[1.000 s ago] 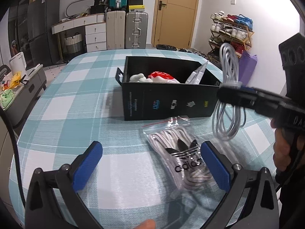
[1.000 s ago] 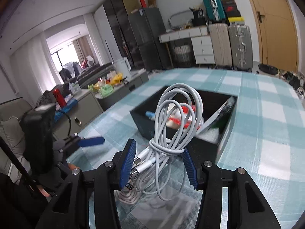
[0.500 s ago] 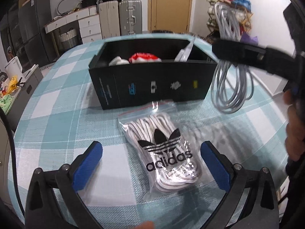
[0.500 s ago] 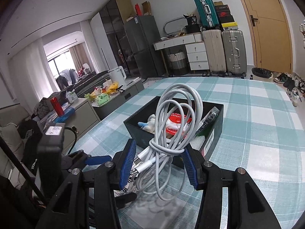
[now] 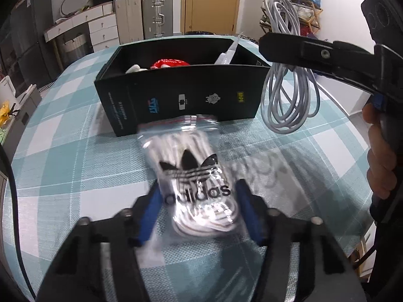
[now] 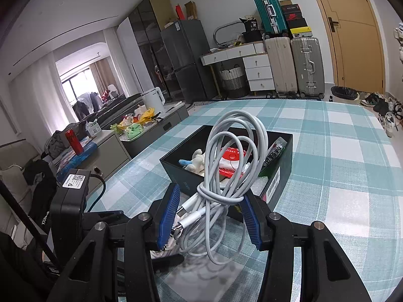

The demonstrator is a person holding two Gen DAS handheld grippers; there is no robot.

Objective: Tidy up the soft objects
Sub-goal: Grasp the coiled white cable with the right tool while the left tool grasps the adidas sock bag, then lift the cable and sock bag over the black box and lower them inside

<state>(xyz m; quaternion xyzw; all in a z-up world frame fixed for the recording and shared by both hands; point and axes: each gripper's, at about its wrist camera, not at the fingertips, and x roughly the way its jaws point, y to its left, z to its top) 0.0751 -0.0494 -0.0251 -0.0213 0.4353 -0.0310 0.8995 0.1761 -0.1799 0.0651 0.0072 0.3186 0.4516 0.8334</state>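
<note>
Left wrist view: we see our left gripper (image 5: 196, 209) closed in around the near end of the zip bag of white laces (image 5: 194, 176), blue pads at either side; whether they press it, motion blur hides. The bag lies on the checked tablecloth (image 5: 63, 166), long axis running away from us toward the black box (image 5: 181, 95) just beyond.

Right wrist view: our right gripper (image 6: 211, 216) holds the coiled white cable (image 6: 226, 176) pinched at its wrap, raised, with the box ahead. Only this view shows the box's contents, a plush toy (image 6: 196, 161) and a red packet (image 6: 231, 161); the bag is mostly hidden here.
</note>
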